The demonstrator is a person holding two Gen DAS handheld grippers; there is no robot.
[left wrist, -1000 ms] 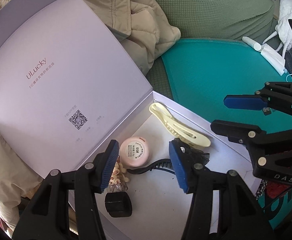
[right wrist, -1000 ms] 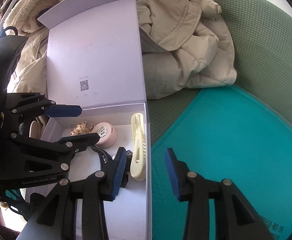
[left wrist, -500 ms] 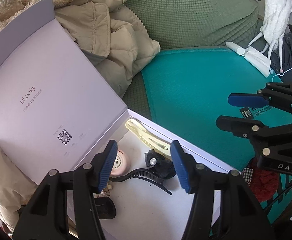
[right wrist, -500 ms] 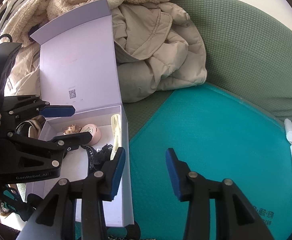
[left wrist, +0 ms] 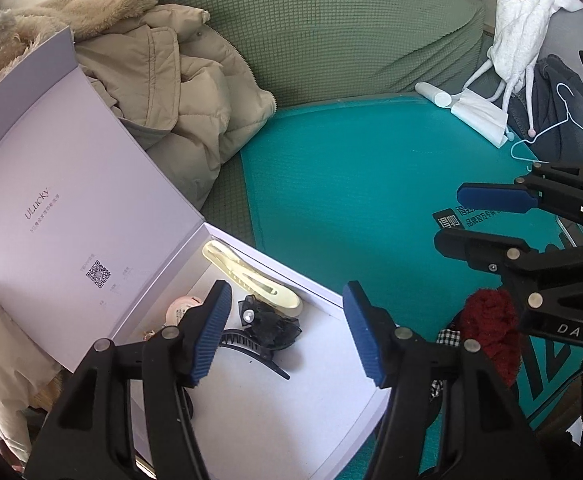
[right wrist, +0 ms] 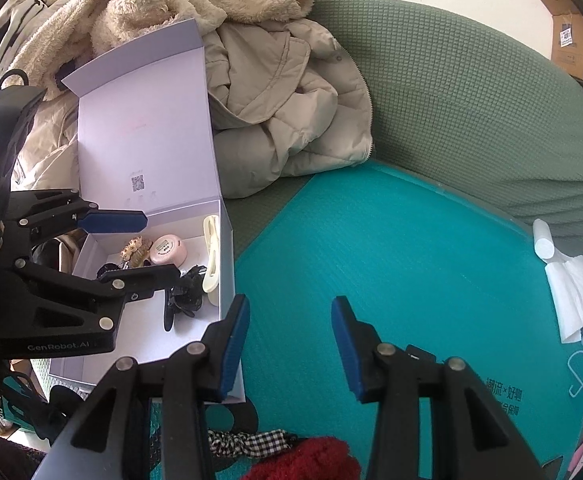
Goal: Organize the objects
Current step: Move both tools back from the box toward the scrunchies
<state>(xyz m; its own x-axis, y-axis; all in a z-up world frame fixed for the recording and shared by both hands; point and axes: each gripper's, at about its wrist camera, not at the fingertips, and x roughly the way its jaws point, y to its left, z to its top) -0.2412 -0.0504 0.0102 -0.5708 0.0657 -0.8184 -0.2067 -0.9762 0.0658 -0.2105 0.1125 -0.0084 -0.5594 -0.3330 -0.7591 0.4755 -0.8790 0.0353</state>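
An open lilac box (left wrist: 275,412) (right wrist: 195,344) lies on the teal mat, its lid (left wrist: 51,216) propped up. Inside are a cream hair clip (left wrist: 251,280) (right wrist: 211,260), a black bow clip (left wrist: 269,326) (right wrist: 187,292), a black claw clip (left wrist: 251,350), a pink round jar (left wrist: 181,308) (right wrist: 167,249) and a shell-like clip (right wrist: 135,250). My left gripper (left wrist: 287,332) (right wrist: 135,244) hangs open and empty above the box. My right gripper (right wrist: 287,340) (left wrist: 471,216) is open and empty over the mat, right of the box. A red fluffy scrunchie (left wrist: 491,332) (right wrist: 311,460) and a checked scrunchie (right wrist: 247,442) lie near the box's front.
A beige puffer jacket (left wrist: 179,92) (right wrist: 287,108) and fleece (right wrist: 179,4) are piled behind the box on the green sofa (left wrist: 351,28). A white tube (left wrist: 431,94) and tissue (left wrist: 479,116) lie at the mat's (left wrist: 351,184) far right, beside a hanger (left wrist: 563,120).
Both grippers have pulled back and up from the box. The black bow clip now lies in the box beside the cream clip, clear of my left fingers.
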